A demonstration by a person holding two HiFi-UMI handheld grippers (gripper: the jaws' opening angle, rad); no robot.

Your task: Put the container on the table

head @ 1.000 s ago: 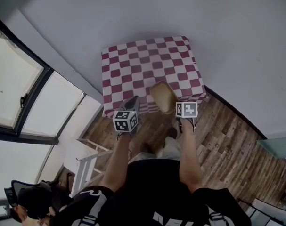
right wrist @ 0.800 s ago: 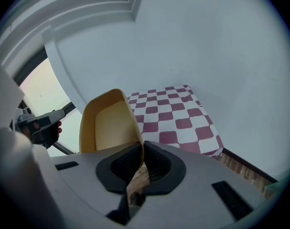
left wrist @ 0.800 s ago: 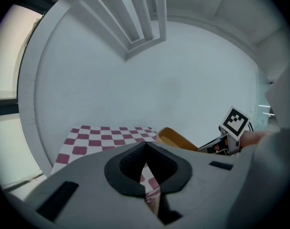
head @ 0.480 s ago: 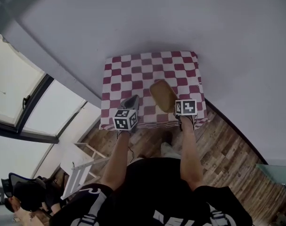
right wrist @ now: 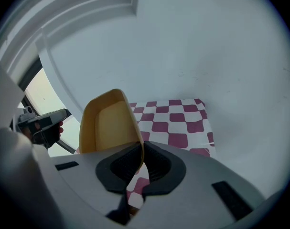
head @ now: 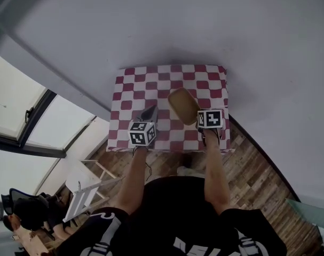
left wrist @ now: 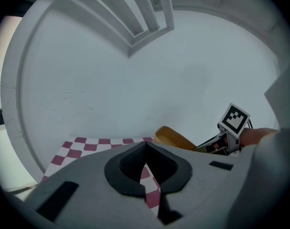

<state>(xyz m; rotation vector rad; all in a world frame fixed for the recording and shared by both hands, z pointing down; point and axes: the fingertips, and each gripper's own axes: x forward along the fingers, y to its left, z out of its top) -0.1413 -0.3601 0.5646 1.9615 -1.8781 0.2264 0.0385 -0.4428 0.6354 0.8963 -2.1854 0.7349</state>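
A shallow tan container (head: 183, 105) hangs tilted over the near right part of the table with a red-and-white checked cloth (head: 145, 84). My right gripper (head: 200, 117) is shut on the container's rim (right wrist: 139, 142); its hollow (right wrist: 111, 123) faces the camera in the right gripper view. My left gripper (head: 150, 112) is shut with nothing in it and hovers over the table's near left part. In the left gripper view the container (left wrist: 176, 140) and the right gripper's marker cube (left wrist: 235, 119) show at the right, past the shut left gripper (left wrist: 145, 149).
The table stands against a pale grey wall (head: 215, 25). Wooden plank floor (head: 252, 169) lies around it. Large windows (head: 23, 105) are at the left. A white chair frame (head: 89, 183) stands near my left side, and a seated person (head: 28, 217) is at the lower left.
I have walked up to the table. Both grippers and the container have moved from in front of its near edge to over the cloth.
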